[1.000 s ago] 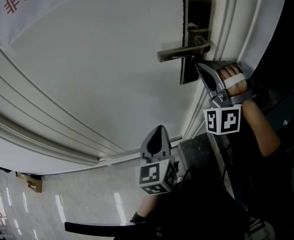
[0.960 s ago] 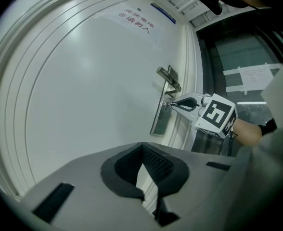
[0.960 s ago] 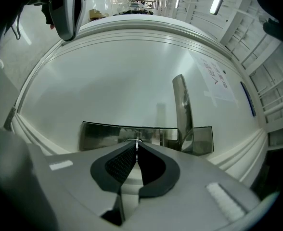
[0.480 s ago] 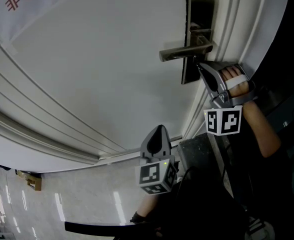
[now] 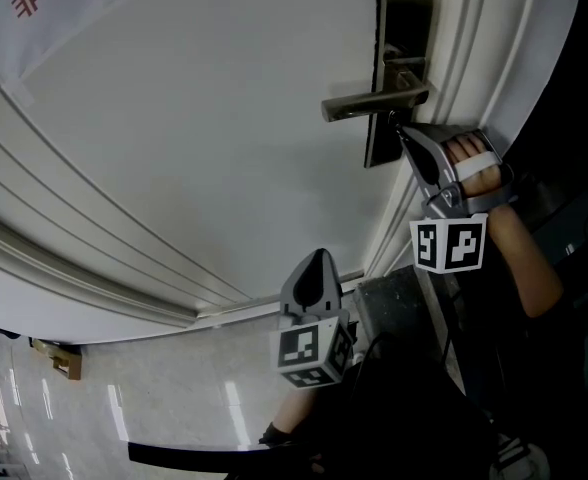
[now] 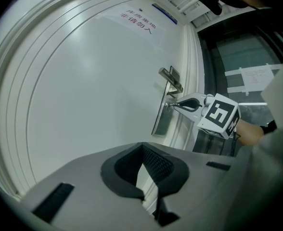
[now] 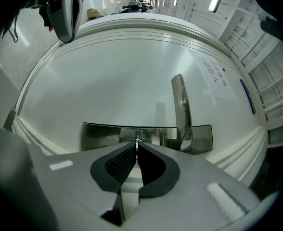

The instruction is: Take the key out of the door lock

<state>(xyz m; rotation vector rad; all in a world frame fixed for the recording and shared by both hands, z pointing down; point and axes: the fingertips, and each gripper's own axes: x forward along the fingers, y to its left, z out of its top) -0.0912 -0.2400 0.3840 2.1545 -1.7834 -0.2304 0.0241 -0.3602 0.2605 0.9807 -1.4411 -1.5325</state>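
One key (image 7: 136,142), pinched tight in your right gripper (image 7: 137,150), long axis running straight ahead into the lock plate (image 7: 98,136); left gripper (image 6: 144,196) clenched, empty.

White door (image 5: 194,148), silver handle (image 5: 369,103) and key (image 7: 137,143), grey left claw (image 5: 319,258) and right claw (image 5: 397,129), black-and-white markers (image 5: 446,243).

The left gripper (image 5: 318,256) and the right gripper (image 5: 397,130) are alike: a smooth grey plastic shell that tapers to a pointed beak. Inside each, a rounded black recess carries black pads (image 7: 120,163) with a fine cross-hatched grain. The right shell bears a small white patch (image 7: 61,165), the left a dark slot (image 6: 55,202). At each base sits a white cube with black square markers, the left cube (image 5: 312,352) and the right cube (image 5: 447,242). A white strap (image 5: 471,162) crosses the right hand (image 5: 480,178). The clothing (image 5: 394,418) is dark
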